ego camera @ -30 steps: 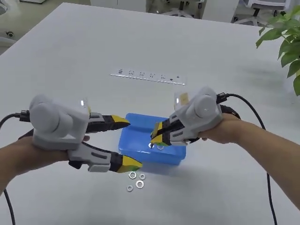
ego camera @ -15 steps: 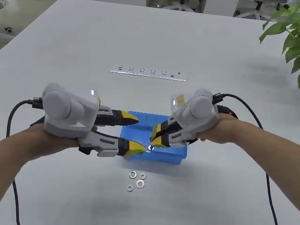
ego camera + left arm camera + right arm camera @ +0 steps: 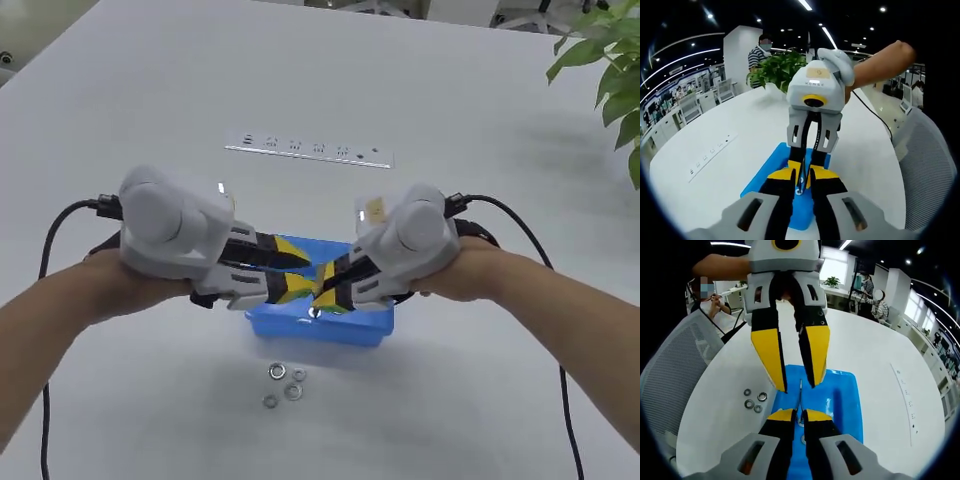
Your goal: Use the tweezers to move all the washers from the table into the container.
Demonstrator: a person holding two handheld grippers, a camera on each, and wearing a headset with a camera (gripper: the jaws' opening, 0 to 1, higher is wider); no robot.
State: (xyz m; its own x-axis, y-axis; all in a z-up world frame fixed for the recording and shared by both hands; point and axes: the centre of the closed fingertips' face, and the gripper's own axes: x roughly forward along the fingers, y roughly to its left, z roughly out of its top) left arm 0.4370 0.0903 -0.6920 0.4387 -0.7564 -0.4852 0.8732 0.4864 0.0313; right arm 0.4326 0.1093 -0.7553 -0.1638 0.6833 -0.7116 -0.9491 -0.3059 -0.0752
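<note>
Step in hand: adjusting the tool over the blue plastic container point(image 3: 365, 325), not yet a pick. The right gripper point(image 3: 800, 415) is closed almost fully, pinching the thin metal tweezers point(image 3: 800, 392), which point forward over the container. The left gripper point(image 3: 797, 387) faces it with jaws partly open, straddling the tweezers' tip; whether it touches them cannot be told. Four small steel washers point(image 3: 283, 383) lie clustered on the white surface point(image 3: 150, 90), just beside the container's near wall. Judgement: the next move calls for drawing the left gripper clear, then lowering the tweezers onto one washer's rim with a light squeeze.
</note>
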